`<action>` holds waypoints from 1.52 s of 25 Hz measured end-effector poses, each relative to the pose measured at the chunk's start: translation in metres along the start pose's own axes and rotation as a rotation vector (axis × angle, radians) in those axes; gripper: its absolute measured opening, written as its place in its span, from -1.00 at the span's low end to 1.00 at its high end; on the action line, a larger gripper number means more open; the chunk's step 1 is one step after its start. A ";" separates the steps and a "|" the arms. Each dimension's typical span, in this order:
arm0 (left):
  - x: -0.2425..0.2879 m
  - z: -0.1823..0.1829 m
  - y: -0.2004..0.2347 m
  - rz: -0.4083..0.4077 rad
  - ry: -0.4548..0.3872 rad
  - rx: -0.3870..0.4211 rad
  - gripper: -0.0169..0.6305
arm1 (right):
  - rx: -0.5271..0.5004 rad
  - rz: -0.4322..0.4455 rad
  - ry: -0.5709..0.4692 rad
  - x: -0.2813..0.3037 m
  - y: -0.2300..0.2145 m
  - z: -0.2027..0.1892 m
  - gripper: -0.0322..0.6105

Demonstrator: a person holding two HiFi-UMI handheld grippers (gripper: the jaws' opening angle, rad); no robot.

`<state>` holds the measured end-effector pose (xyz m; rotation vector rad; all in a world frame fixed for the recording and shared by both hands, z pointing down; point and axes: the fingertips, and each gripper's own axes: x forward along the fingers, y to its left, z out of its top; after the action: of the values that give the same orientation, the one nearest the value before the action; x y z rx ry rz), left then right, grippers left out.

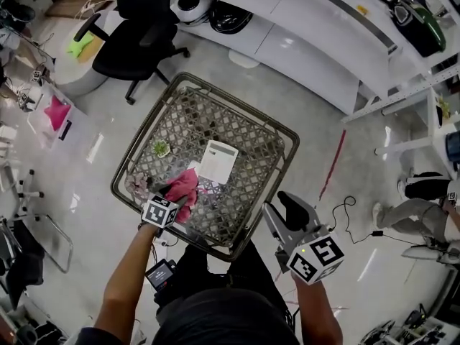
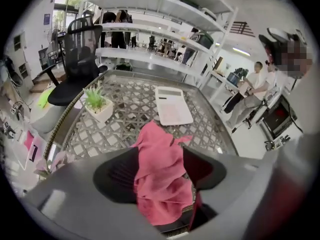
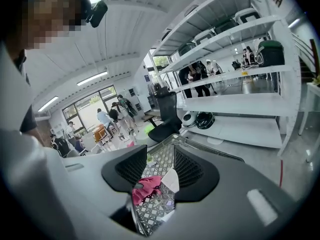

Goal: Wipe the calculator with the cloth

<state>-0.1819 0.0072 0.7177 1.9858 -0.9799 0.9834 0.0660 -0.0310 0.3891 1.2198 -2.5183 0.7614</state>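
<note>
A white calculator (image 1: 218, 160) lies flat near the middle of the lattice-topped table (image 1: 144, 131). A crumpled pink cloth (image 1: 184, 185) lies just to its front left. My left gripper (image 1: 173, 193) hangs over the cloth's near end, pointing steeply down. In the left gripper view its jaws stand wide and the cloth (image 2: 162, 179) lies in the gap between them, with the calculator (image 2: 172, 105) beyond. My right gripper (image 1: 291, 208) is open off the table's front right corner, with nothing between its jaws. Its own view shows the cloth (image 3: 146, 188) and the calculator (image 3: 171, 180) far ahead.
A small potted plant (image 1: 160, 148) stands on the table to the calculator's left. A pale bunch of something lies at the table's front left edge (image 1: 136, 185). A black office chair (image 1: 136, 42) stands behind the table, white shelving (image 1: 302, 20) at the back right. People stand at the right.
</note>
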 end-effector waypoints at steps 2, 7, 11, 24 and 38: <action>0.010 -0.007 0.003 0.014 0.028 0.012 -0.01 | 0.009 -0.001 0.008 0.002 -0.005 -0.004 -0.40; 0.029 -0.019 0.010 0.058 0.095 0.013 -0.01 | 0.041 -0.001 0.026 0.005 -0.023 -0.015 -0.40; 0.038 -0.017 0.016 0.107 0.133 0.030 -0.01 | 0.057 -0.004 0.039 0.010 -0.035 -0.019 -0.40; 0.031 -0.006 0.035 0.208 0.101 -0.010 -0.52 | 0.105 -0.002 0.056 0.020 -0.065 -0.031 -0.40; 0.023 0.102 0.026 0.193 -0.252 -0.308 -0.52 | 0.123 -0.033 0.072 0.009 -0.095 -0.035 -0.40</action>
<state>-0.1619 -0.0959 0.6964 1.8064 -1.3937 0.6408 0.1345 -0.0674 0.4553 1.2461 -2.4186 0.9475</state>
